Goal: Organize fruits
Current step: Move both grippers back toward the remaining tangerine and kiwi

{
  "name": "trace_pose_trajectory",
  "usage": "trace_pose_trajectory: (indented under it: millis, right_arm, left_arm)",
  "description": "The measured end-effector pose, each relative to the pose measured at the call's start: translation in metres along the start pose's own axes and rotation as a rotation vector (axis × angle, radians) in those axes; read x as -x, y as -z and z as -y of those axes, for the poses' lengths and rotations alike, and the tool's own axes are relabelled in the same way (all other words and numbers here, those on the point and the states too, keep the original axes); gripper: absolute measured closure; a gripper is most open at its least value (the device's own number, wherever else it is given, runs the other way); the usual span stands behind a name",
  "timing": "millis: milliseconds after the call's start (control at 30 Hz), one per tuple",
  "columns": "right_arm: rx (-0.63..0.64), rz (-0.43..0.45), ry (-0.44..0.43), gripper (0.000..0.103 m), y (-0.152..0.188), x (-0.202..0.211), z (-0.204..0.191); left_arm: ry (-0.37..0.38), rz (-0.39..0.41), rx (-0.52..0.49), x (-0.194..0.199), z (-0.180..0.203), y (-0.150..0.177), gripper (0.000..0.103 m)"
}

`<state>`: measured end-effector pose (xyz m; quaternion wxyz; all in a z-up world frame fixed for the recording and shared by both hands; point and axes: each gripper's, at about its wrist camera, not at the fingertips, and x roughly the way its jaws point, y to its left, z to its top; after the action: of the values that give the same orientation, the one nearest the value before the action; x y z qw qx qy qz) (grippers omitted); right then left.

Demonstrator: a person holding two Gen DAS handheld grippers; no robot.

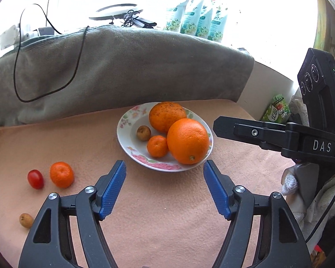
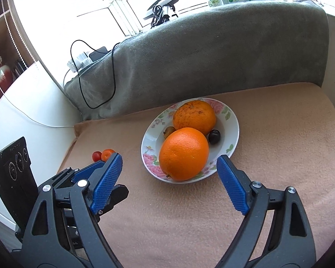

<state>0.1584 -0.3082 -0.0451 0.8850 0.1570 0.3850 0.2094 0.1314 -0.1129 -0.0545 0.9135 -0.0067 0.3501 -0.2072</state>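
Note:
A flowered plate (image 1: 127, 120) on the peach cloth holds a big orange (image 1: 187, 140), a speckled orange (image 1: 167, 116), a small mandarin (image 1: 157, 146) and a brown fruit (image 1: 143, 132). The right wrist view adds a dark fruit (image 2: 214, 136) behind the big orange (image 2: 183, 154). Loose on the cloth to the left lie a mandarin (image 1: 62, 174), a cherry tomato (image 1: 35, 179) and a small brown fruit (image 1: 26, 220). My left gripper (image 1: 164, 164) is open and empty just short of the plate. My right gripper (image 2: 169, 157) is open too, its pads apart from the orange.
A grey blanket (image 1: 122, 67) with a black cable (image 1: 17, 84) over it walls off the back. Pouches (image 1: 196, 17) stand on the sill behind. A green carton (image 1: 277, 111) sits at the far right. A white surface (image 2: 33, 102) borders the cloth's left edge.

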Motion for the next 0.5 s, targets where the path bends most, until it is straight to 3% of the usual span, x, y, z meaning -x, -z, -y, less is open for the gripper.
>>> trace_pose_trajectory:
  millis: [333,500]
  right_arm:
    - [0.080,0.071,-0.001,0.014,0.009,0.014,-0.024]
    - [0.139,0.047,0.039,0.014,0.013,0.010,-0.040]
  left_arm:
    - [-0.077,0.031,0.020,0.033,-0.022,0.015,0.031]
    - [-0.135,0.038,0.033,0.044,-0.037,0.024,0.031]
